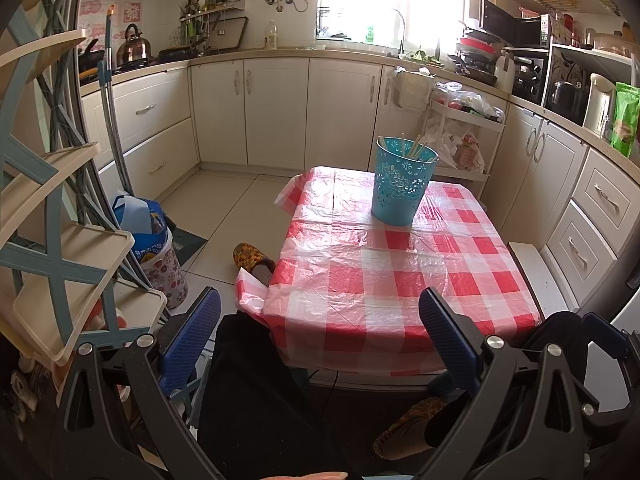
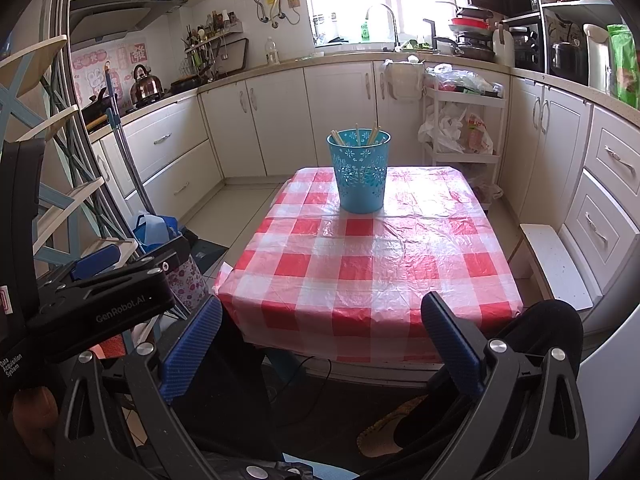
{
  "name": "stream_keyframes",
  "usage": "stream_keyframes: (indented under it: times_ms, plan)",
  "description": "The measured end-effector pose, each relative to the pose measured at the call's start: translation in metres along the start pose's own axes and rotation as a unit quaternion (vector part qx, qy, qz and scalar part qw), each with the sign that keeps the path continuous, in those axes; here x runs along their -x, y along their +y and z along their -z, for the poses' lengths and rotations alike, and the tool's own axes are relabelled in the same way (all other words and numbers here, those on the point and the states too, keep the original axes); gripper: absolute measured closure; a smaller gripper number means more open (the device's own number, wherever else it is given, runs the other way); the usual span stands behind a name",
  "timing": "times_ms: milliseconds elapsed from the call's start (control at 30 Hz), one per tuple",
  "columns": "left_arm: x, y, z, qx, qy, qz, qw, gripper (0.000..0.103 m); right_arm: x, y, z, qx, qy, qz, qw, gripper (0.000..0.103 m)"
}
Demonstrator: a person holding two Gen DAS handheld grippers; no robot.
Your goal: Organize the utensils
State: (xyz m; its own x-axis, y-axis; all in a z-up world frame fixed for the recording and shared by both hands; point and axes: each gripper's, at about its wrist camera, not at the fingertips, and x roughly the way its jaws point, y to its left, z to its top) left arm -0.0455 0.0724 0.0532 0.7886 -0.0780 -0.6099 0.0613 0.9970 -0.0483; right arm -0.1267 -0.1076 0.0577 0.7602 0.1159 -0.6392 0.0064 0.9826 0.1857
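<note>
A turquoise perforated basket (image 1: 402, 182) (image 2: 360, 172) stands on the far half of a table with a red-and-white checked plastic cloth (image 1: 360, 272) (image 2: 360, 264). Several wooden chopsticks (image 1: 416, 146) (image 2: 374, 134) stick up out of it. My left gripper (image 1: 320, 340) is open, held low before the table's near edge with nothing between its blue pads. My right gripper (image 2: 320, 344) is open too, also short of the near edge and empty. The left gripper's body (image 2: 100, 292) shows at the left of the right wrist view.
A person's dark-trousered legs (image 1: 256, 392) and patterned slippers (image 1: 256, 258) (image 2: 384, 428) are under and beside the table. A tiered rack (image 1: 60, 240) stands at left, a floral bin with bags (image 1: 160, 256) beside it. A white cart (image 2: 464, 120) stands beyond the table, cabinets all round, and a white bench (image 2: 556, 264) at right.
</note>
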Motion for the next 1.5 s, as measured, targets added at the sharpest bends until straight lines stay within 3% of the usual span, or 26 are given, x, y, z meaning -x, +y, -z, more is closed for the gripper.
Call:
stream_keyframes:
  times_ms: [1133, 1267, 1400, 1500]
  plan:
    - [-0.005, -0.002, 0.002, 0.003, 0.012, 0.013, 0.9998, 0.008, -0.004, -0.006, -0.001, 0.026, 0.018, 0.030, 0.999, 0.007]
    - [-0.008, 0.000, 0.002, 0.005, 0.017, 0.024, 0.9995, 0.008, -0.005, -0.005, -0.002, 0.027, 0.020, 0.030, 0.999, 0.007]
    - [-0.012, 0.006, 0.004, 0.025, 0.021, 0.061, 0.9976, 0.008, -0.007, -0.006, -0.002, 0.027, 0.025, 0.031, 0.999, 0.007]
    - [-0.007, 0.004, 0.006, 0.016, 0.002, 0.041, 0.9990, 0.008, -0.008, -0.006, -0.002, 0.028, 0.025, 0.032, 0.999, 0.007]
